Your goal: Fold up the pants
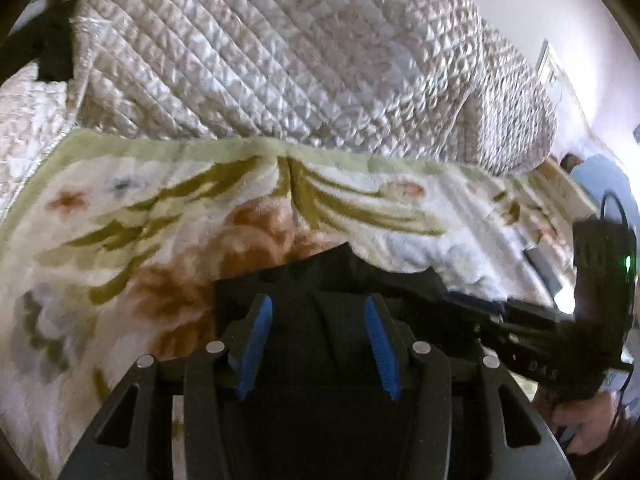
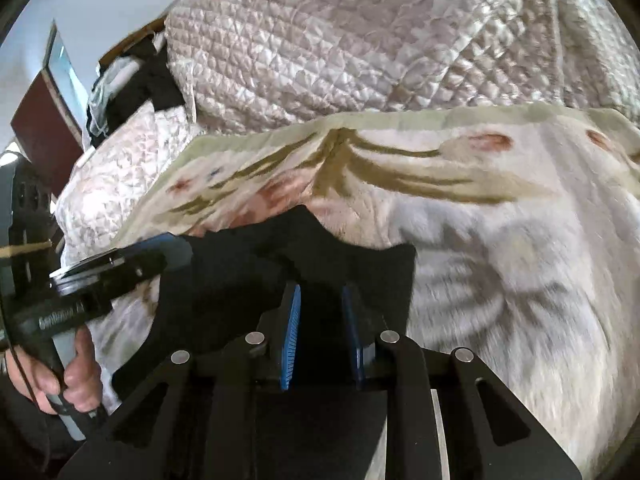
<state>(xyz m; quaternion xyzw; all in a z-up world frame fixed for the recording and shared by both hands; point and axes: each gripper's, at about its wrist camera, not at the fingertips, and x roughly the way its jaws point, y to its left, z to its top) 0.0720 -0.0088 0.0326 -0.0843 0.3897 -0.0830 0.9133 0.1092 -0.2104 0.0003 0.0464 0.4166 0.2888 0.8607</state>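
Note:
The black pants [image 1: 280,276] hang bunched over the floral blanket, stretched between both grippers. My left gripper [image 1: 318,304] has its blue pads [image 1: 256,344] half apart, and a thick fold of the black cloth fills the gap. In the right wrist view the same pants [image 2: 240,264] run leftward to the left gripper [image 2: 172,250], whose tip clamps one end. My right gripper [image 2: 321,292] has its pads close together, pinching the dark cloth. From the left wrist view the right gripper [image 1: 492,308] shows at the right, gripping the other end.
A floral fleece blanket [image 1: 160,220] [image 2: 480,240] covers the bed below. Behind it lies a heaped quilted cover [image 1: 280,60] [image 2: 360,40]. Dark clothes [image 2: 132,80] are piled at the far left. A person's hand [image 2: 80,376] holds the left gripper's handle.

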